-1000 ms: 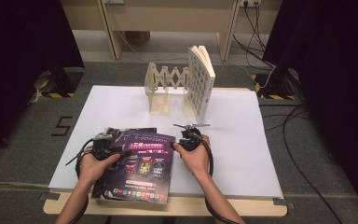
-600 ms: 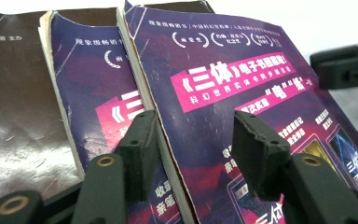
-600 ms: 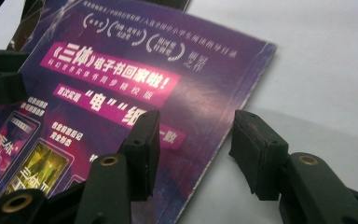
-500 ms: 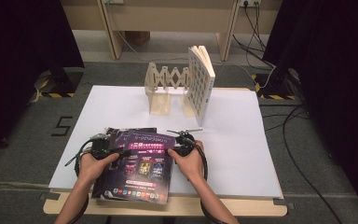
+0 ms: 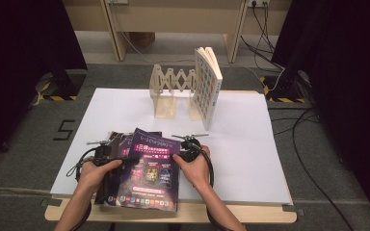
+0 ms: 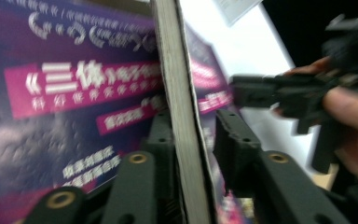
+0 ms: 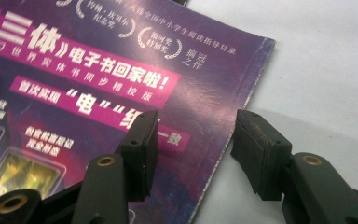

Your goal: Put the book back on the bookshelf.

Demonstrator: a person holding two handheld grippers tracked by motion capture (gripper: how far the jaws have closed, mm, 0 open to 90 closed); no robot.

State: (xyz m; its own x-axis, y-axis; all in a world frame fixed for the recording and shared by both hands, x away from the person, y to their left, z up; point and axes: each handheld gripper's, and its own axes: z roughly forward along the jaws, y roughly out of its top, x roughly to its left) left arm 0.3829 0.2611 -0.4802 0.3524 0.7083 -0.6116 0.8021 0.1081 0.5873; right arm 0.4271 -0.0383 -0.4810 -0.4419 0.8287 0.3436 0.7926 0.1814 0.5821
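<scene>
A purple book lies on top of a small stack at the table's front left. My left gripper is at its left edge. In the left gripper view the book's page edge stands between the jaws of my left gripper. They have just been closing: one pad lies against the cover and a narrow gap is left at the other. My right gripper is open and straddles the book's right edge. In the right gripper view one pad of this gripper hovers over the purple cover, the other over the white tabletop.
A wooden accordion rack stands at the back middle of the white tabletop, with a white book upright in its right end. More dark books lie under the purple one. The table's front edge is just below the stack.
My right gripper has edged left onto the purple book's right edge. The left hand has stayed at the book's left edge.
</scene>
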